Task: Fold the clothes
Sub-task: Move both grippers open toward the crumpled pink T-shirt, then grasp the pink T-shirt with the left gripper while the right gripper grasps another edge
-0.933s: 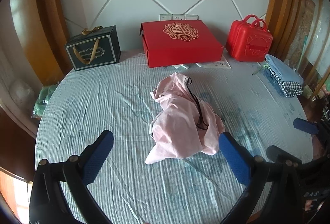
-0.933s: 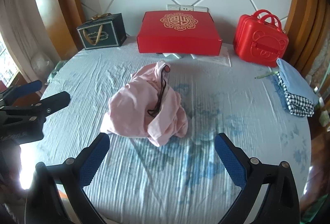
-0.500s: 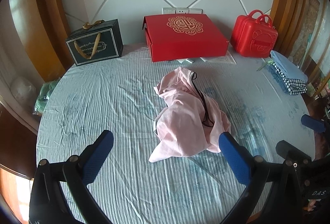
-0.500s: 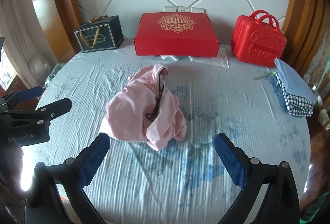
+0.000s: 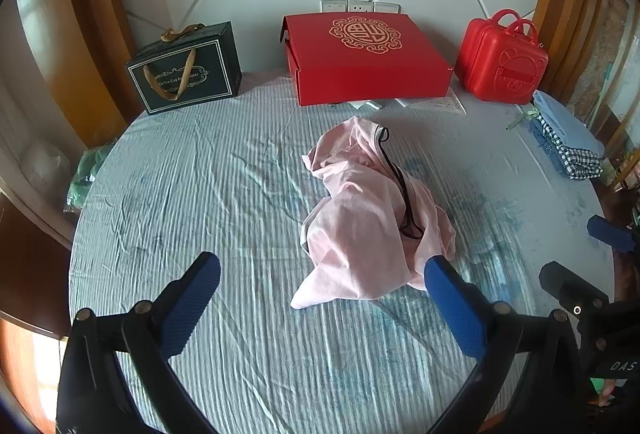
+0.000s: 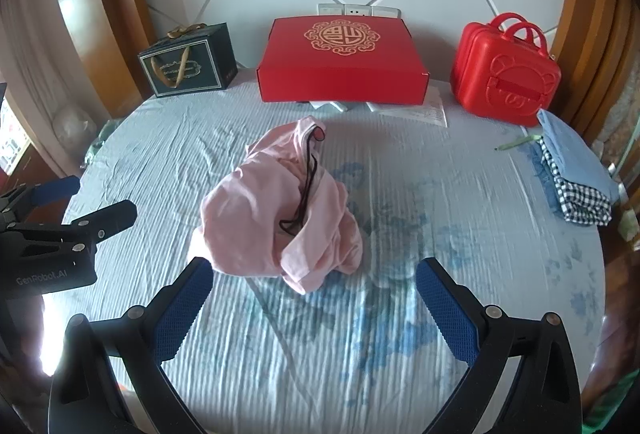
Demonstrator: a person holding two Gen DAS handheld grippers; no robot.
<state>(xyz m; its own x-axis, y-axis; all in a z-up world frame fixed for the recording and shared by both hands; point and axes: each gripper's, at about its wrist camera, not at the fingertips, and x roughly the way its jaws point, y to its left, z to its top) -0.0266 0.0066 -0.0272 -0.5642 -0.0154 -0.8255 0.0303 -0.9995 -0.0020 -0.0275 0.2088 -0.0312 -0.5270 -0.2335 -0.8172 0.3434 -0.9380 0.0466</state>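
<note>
A crumpled pink garment with a black trim (image 5: 372, 222) lies in a heap in the middle of the round table with a pale blue cloth (image 5: 200, 174). It also shows in the right wrist view (image 6: 276, 210). My left gripper (image 5: 320, 298) is open and empty, just in front of the heap's near edge. My right gripper (image 6: 312, 298) is open and empty, in front of the heap too. Each gripper shows at the edge of the other's view: the right one (image 5: 580, 262) and the left one (image 6: 68, 214).
A red flat box (image 5: 360, 54), a dark gift bag (image 5: 184, 70) and a red small case (image 5: 502, 60) stand along the back wall. Folded blue and checked clothes (image 5: 568, 138) are stacked at the table's right edge. Papers (image 6: 412, 110) lie under the red box.
Both grippers have moved a little closer to the pink heap and stay open. The garment has not moved.
</note>
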